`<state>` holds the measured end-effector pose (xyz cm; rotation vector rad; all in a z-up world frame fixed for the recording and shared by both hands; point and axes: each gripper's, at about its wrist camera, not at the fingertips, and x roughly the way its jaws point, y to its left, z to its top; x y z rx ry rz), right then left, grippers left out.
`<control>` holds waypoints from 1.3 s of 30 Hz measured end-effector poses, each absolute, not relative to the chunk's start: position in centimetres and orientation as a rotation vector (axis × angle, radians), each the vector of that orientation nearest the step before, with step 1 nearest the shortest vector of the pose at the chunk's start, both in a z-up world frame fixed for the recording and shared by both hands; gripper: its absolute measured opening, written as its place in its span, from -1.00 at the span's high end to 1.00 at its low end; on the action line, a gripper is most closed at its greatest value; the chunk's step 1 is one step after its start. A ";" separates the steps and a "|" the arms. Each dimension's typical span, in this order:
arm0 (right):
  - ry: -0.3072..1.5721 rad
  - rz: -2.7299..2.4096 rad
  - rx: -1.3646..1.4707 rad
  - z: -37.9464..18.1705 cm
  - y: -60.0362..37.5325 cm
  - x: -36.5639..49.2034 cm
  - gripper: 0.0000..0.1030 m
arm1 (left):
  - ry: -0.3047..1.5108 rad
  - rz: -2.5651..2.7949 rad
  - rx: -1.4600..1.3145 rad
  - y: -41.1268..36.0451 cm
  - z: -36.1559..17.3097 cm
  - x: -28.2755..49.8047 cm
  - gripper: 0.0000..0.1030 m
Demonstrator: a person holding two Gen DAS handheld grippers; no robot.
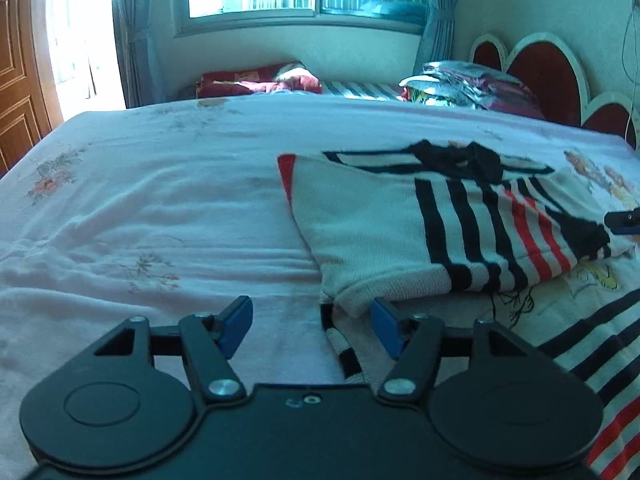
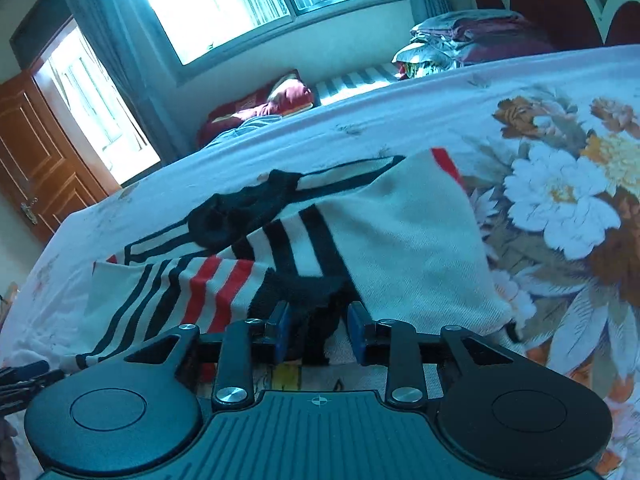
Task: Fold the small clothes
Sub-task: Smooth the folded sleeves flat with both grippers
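Note:
A small white knit sweater with black and red stripes lies partly folded on the bed, its sleeves laid across the body. It also shows in the right wrist view. My left gripper is open, its blue pads apart over the sweater's near corner and hem. My right gripper is open, with the black sleeve cuff lying between its pads. The right gripper's tip shows at the right edge of the left wrist view.
The bed has a pink flowered sheet and a bold floral cover on the right. Folded bedding and a red pillow lie at the far side. A headboard, a window and a wooden door stand beyond.

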<state>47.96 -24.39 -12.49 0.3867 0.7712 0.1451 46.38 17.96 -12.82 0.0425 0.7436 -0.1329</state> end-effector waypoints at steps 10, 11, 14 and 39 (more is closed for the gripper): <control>0.824 0.232 0.213 -13.9 -20.1 55.7 0.40 | 0.760 -0.226 0.078 13.2 -14.5 59.8 -0.07; 0.829 0.208 0.173 -14.4 -19.6 56.4 0.40 | 0.776 -0.203 0.111 13.2 -15.1 61.2 -0.11; 0.842 0.000 0.074 -16.3 -21.1 58.6 0.40 | 0.801 -0.190 0.084 14.9 -15.8 63.6 -0.33; 0.845 0.036 0.045 -15.8 -14.6 54.6 0.46 | 0.777 -0.317 0.183 12.8 -16.2 59.1 -0.19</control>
